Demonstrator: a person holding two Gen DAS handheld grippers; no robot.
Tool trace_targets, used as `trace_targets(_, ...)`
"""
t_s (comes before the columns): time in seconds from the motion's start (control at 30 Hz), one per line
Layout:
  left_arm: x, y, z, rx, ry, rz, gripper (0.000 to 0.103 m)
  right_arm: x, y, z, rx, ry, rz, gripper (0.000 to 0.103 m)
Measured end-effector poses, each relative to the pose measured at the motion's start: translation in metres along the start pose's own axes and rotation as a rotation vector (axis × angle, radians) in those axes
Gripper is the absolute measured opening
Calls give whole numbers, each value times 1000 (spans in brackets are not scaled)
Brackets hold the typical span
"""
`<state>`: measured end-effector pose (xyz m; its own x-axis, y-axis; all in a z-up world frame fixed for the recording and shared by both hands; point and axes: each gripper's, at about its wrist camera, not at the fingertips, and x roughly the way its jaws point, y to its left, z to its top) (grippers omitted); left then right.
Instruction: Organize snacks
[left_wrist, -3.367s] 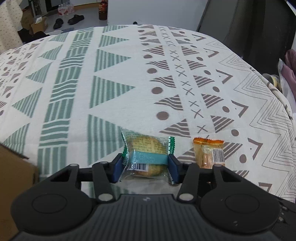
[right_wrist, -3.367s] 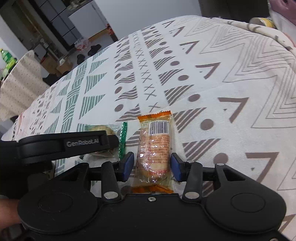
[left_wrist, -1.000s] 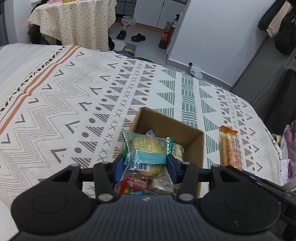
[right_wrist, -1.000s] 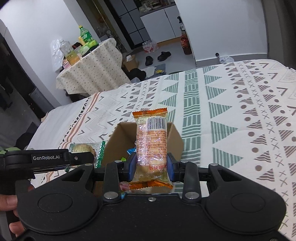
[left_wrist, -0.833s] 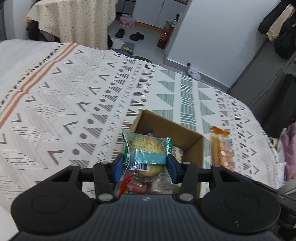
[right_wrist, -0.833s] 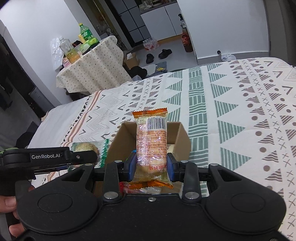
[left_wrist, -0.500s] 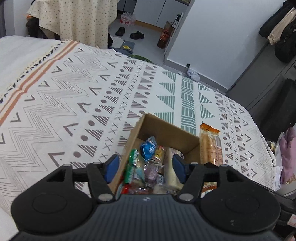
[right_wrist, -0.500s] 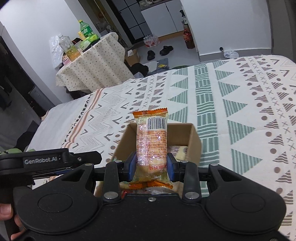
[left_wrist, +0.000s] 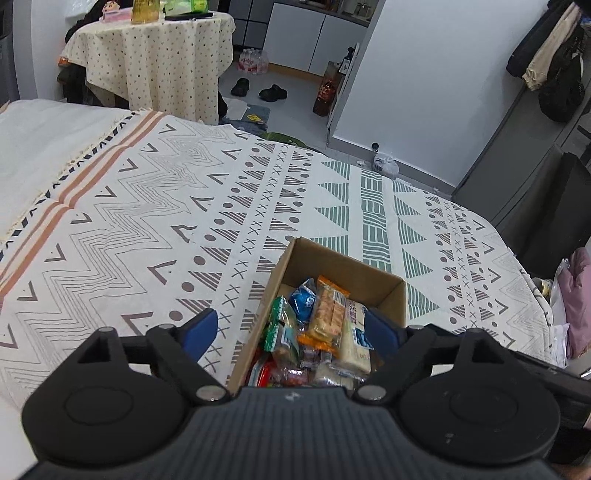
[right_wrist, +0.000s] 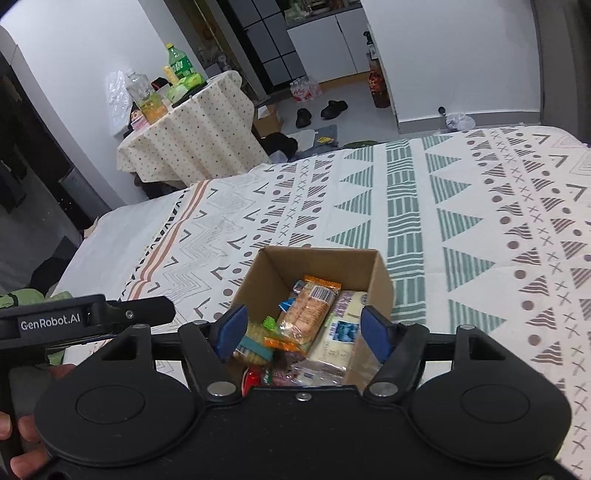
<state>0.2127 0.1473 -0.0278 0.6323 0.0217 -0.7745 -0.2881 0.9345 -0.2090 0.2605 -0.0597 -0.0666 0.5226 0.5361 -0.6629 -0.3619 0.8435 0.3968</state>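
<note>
Lying atop the heap in the cardboard box (right_wrist: 380, 273), the orange-ended biscuit pack (right_wrist: 308, 312) has left the right gripper (right_wrist: 301, 332), now spread empty like the left gripper (left_wrist: 291, 332).

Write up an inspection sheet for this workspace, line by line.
Surface: patterned bedspread, flat, mostly bare around the box.
Job's things: open cardboard box on the bedspread, holding mixed packets; orange-wrapped snack bar lies on top, green-edged cake packet along the box's left side.
Clutter: no loose snacks seen on the bedspread.
Grippers: left tool and right tool both open and empty above the box.
Cables: nothing seen.
Surroundings: round table with dotted cloth carrying bottles, shoes on the floor, clothes hanging at right.
</note>
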Motion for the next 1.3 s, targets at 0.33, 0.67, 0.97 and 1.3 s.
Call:
trace_targets(0.33,-34,-19,-25,44,-59,19,97,-50,-8,-17,-37,-67,3,94)
trace_targets(0.67,-79,-37,-63,85,-128,17,103,-110,-9,-41,-97,-132,-2,103)
trace_targets(0.97,-121,-44,-98,132,-174,23,103,-158,-6,-67,-128,-168,-16,103)
trace_targets(1.3,-157,-44,-122,153,-200,35,103,-194,5,-94,-160,-202,2,103)
